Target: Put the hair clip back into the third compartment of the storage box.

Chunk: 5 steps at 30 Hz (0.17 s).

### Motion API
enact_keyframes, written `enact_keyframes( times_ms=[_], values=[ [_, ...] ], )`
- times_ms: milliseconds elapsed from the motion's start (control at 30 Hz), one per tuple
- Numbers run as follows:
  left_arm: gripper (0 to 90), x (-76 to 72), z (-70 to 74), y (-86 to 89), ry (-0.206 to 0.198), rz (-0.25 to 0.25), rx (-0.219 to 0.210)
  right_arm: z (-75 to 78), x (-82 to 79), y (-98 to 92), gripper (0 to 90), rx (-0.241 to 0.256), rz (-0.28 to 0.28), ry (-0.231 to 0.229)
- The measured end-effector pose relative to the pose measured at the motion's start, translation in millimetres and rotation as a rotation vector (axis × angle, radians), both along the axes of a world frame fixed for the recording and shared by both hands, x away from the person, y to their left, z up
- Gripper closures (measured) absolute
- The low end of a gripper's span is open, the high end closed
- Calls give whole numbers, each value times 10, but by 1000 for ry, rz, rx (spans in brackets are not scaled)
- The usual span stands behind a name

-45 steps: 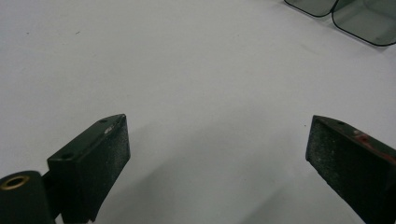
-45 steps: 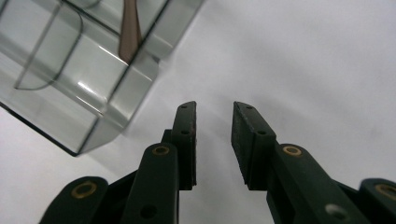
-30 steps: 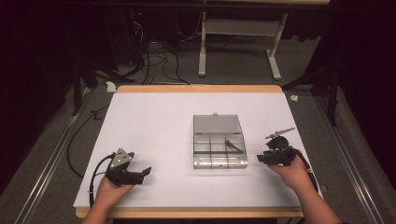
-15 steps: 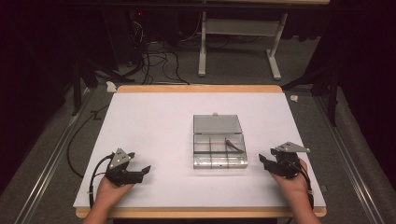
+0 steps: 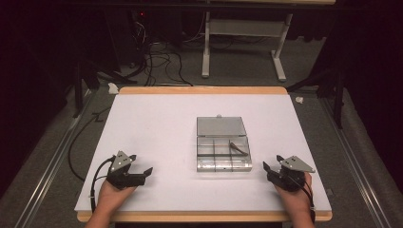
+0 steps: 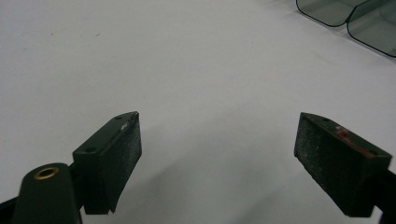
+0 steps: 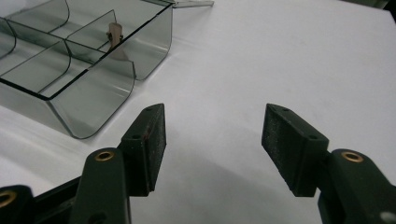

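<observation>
A clear plastic compartment box (image 5: 223, 159) lies at the table's middle with its lid (image 5: 221, 126) folded back flat. A thin brown item (image 5: 240, 148) rests in its far right compartment; the right gripper view shows this brown item (image 7: 113, 33) leaning on a divider. My left gripper (image 5: 141, 164) rests open at the near left, well apart from the box, its jaws wide over bare table (image 6: 219, 126). My right gripper (image 5: 272, 162) is open just right of the box's near corner, with nothing between its jaws (image 7: 215, 116). The box wall (image 7: 93, 93) is close on its left.
The white table top (image 5: 157, 123) has a wooden front edge (image 5: 204, 216) near both hands. Cables trail off the left side. Two corners of the box (image 6: 355, 18) show far off in the left gripper view.
My right gripper has drawn back from beside the box toward the near right edge and levelled out. The left gripper has stayed where it was.
</observation>
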<state>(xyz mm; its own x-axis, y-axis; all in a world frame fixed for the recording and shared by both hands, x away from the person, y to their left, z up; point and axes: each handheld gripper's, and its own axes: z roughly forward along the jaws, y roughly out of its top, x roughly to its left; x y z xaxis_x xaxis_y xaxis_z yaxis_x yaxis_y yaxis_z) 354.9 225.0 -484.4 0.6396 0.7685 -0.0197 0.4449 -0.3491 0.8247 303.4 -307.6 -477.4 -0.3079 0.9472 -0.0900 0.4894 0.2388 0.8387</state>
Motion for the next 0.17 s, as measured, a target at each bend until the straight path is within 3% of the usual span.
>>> enact_keyframes(
  times_ms=[167],
  values=[
    [154, 4, -1, -4, 3, -2, 4, 6, 8, -59, 396, 58, -9, 9]
  ],
)
